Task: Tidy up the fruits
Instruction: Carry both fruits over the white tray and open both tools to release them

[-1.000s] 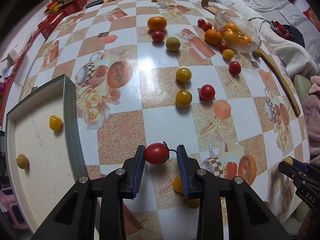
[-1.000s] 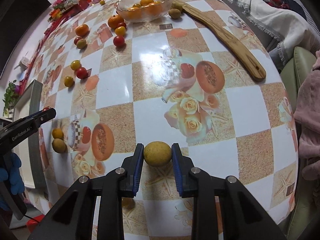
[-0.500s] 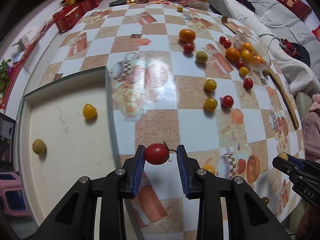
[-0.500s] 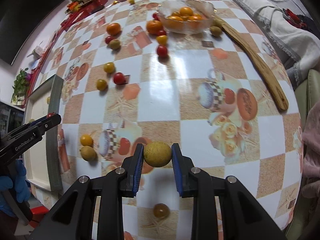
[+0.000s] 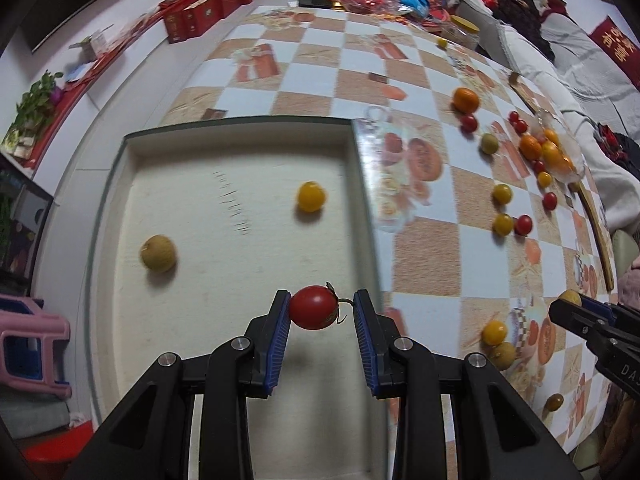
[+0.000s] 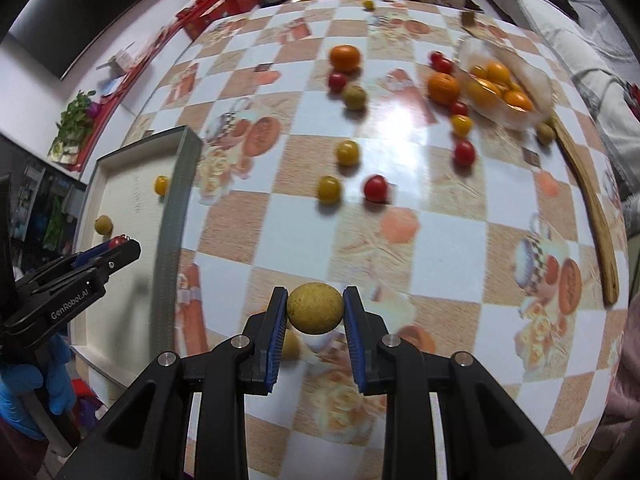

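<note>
My left gripper (image 5: 321,309) is shut on a red cherry tomato (image 5: 313,307) and holds it above the white tray (image 5: 224,136), near its right wall. The tray holds a yellow tomato (image 5: 311,196) and a tan round fruit (image 5: 158,253). My right gripper (image 6: 315,309) is shut on a tan round fruit (image 6: 315,308) above the checkered table, right of the tray (image 6: 182,184). The left gripper (image 6: 116,246) also shows at the left of the right wrist view. The right gripper (image 5: 568,306) shows at the right edge of the left wrist view.
Several loose tomatoes and oranges lie on the table (image 6: 400,168), such as a red one (image 6: 376,188) and an orange (image 6: 345,57). A glass bowl (image 6: 542,92) of oranges stands far right beside a long wooden stick (image 6: 592,208). Red boxes (image 5: 196,12) lie beyond.
My left gripper has carried the red tomato leftward from over the table to over the tray. My right gripper has moved left with the tan fruit toward the tray.
</note>
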`<state>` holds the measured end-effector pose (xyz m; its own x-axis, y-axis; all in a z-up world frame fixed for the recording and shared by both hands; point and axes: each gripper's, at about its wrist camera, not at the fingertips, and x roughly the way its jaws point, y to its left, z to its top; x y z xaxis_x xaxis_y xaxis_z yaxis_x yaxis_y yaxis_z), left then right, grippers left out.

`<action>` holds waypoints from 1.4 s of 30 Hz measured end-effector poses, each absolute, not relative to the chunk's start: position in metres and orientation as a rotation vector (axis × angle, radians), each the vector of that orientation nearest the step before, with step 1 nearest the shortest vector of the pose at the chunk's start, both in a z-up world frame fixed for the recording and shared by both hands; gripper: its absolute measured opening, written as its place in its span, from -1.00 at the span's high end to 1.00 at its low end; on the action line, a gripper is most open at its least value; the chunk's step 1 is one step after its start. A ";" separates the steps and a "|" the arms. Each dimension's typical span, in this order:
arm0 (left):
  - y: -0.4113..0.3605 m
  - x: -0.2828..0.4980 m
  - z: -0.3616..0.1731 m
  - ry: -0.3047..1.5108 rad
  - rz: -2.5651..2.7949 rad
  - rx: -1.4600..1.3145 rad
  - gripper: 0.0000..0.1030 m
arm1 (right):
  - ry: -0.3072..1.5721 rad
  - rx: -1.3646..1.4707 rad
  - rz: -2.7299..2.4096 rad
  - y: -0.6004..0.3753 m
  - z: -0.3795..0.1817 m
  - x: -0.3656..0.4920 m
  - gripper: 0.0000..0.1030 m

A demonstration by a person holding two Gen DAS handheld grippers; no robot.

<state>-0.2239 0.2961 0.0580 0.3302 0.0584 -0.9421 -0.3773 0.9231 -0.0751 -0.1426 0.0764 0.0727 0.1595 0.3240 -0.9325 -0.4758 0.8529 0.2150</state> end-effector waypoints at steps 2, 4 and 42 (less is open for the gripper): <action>0.309 -0.233 0.056 1.207 0.321 -0.320 0.35 | 1.287 -0.155 0.607 0.092 0.075 -0.144 0.41; 0.322 -0.243 0.053 1.213 0.351 -0.329 0.35 | 1.283 -0.173 0.644 0.110 0.076 -0.146 0.41; 0.382 -0.301 0.027 1.216 0.474 -0.368 -0.35 | 1.309 -0.424 0.871 0.284 0.024 -0.164 0.37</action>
